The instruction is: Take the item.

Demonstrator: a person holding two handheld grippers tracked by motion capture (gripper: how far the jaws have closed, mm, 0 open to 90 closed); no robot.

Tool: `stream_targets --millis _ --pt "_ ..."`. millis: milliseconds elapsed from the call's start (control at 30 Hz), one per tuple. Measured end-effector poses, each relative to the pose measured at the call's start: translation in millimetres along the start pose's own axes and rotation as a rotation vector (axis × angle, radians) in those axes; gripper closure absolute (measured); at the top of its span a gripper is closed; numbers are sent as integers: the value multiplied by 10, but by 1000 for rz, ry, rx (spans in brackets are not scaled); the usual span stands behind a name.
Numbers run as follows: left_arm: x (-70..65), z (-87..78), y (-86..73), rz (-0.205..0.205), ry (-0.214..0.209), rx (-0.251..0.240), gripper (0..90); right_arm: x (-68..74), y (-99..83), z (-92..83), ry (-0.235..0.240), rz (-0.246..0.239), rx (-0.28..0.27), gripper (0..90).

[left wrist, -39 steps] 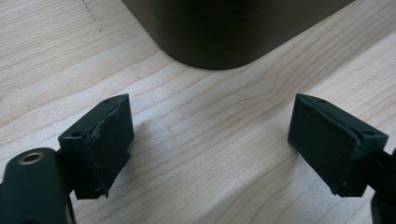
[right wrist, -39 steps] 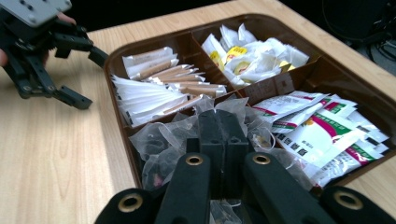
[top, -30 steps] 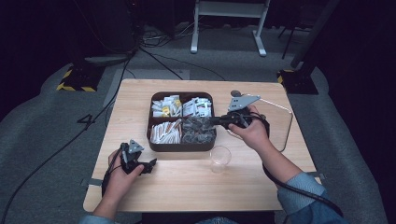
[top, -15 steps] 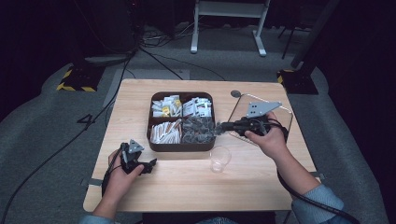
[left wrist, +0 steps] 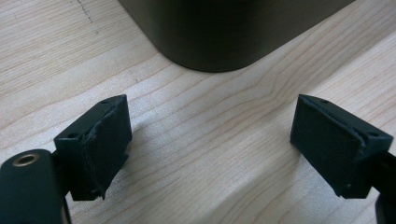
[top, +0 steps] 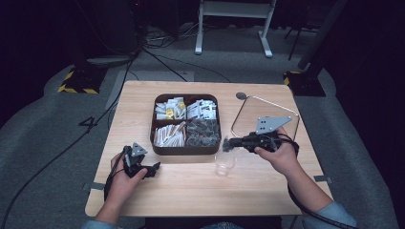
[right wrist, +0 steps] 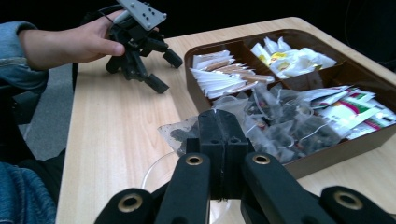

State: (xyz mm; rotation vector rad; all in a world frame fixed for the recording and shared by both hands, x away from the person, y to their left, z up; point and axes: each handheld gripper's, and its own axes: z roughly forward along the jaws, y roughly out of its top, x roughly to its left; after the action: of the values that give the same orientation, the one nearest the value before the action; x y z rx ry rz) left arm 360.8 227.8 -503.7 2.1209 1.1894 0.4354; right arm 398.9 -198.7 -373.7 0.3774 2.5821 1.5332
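The right gripper (right wrist: 218,135) has its fingers pinching a tea bag (right wrist: 180,133) just over the glass (top: 224,163), which stands near the front edge of the box (top: 157,145). The bag is thin and limp, so it may catch on the rim or fall beside the glass onto the surface (top: 191,191). The left gripper (top: 143,168), fingers spread and empty, rests at the front left corner of the box.
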Motion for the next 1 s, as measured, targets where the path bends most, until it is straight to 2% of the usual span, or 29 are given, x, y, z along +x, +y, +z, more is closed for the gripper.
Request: stream_targets --millis 300,467,633,933,1000 --pt "0 0 0 0 0 0 130 81 -100 73 47 19 9 900" --pt "0 0 0 0 0 0 130 90 -193 153 59 32 62 900" --pt "0 0 0 0 0 0 130 98 -209 203 59 29 88 900" --pt "0 0 0 0 0 0 130 78 -270 284 30 26 145 899" --pt "0 0 0 0 0 0 130 82 -281 311 23 26 160 815"
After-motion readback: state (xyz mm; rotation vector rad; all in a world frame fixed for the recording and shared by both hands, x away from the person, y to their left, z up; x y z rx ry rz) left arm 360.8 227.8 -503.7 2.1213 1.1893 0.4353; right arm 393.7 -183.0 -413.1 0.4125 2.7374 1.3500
